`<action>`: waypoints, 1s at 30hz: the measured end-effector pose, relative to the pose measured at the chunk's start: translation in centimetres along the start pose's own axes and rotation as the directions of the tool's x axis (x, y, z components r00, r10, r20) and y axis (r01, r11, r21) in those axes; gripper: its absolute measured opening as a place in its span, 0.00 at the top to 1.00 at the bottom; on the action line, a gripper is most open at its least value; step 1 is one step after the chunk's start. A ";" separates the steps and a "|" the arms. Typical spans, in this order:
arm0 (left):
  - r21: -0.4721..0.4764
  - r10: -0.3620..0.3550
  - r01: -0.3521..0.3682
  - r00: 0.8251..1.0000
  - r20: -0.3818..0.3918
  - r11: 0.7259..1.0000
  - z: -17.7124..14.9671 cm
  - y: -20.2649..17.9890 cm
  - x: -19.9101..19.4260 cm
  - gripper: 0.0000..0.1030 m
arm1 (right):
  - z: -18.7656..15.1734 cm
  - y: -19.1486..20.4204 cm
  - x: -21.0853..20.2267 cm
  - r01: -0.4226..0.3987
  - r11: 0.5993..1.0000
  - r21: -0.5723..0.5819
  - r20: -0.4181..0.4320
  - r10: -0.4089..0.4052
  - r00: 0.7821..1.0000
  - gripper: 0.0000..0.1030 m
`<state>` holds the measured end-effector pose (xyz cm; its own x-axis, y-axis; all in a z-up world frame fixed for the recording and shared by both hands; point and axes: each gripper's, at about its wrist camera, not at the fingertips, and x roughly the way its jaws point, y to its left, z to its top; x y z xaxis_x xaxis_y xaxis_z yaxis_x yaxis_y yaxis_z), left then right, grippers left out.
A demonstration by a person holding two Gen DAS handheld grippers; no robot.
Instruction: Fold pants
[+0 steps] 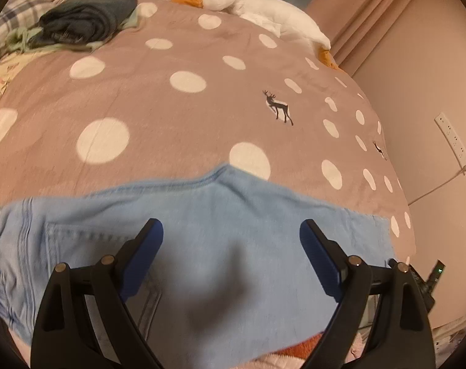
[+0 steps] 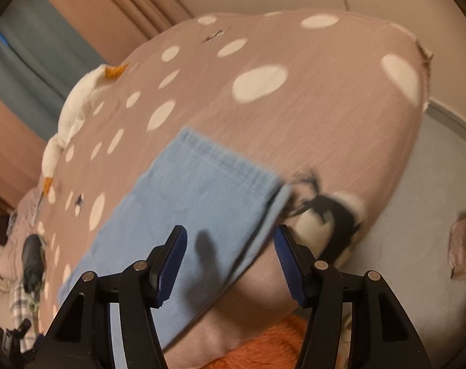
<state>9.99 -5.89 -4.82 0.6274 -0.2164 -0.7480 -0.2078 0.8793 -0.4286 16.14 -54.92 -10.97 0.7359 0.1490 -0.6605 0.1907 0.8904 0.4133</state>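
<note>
Light blue denim pants (image 1: 202, 224) lie flat on a dusty-pink bed cover with white dots (image 1: 177, 107); a back pocket shows at the left. My left gripper (image 1: 231, 240) hovers over the upper part of the pants, jaws wide apart and holding nothing. In the right wrist view the leg end with its hem (image 2: 202, 184) lies near the bed's edge. My right gripper (image 2: 230, 246) stands open above that leg end, its blue pads clear of the cloth.
A white plush goose (image 1: 257, 9) lies along the far edge of the bed. A heap of dark clothes (image 1: 88, 18) sits at the far left. A wall with a socket strip (image 1: 454, 138) is on the right. Grey floor (image 2: 417, 215) lies beyond the bed's edge.
</note>
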 end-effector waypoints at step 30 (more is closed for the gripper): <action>-0.070 -0.048 0.047 0.999 -0.015 0.996 -3.8 3.6 -3.6 0.12 | 2.5 5.4 -3.6 -0.104 0.994 -0.027 0.197 0.107 0.975 0.89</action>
<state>4.13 -3.55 -5.52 0.6252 -0.2647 -0.7342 -0.2302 0.8363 -0.4975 16.09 -51.70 -4.77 0.8653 0.1557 -0.4764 0.0961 0.8813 0.4626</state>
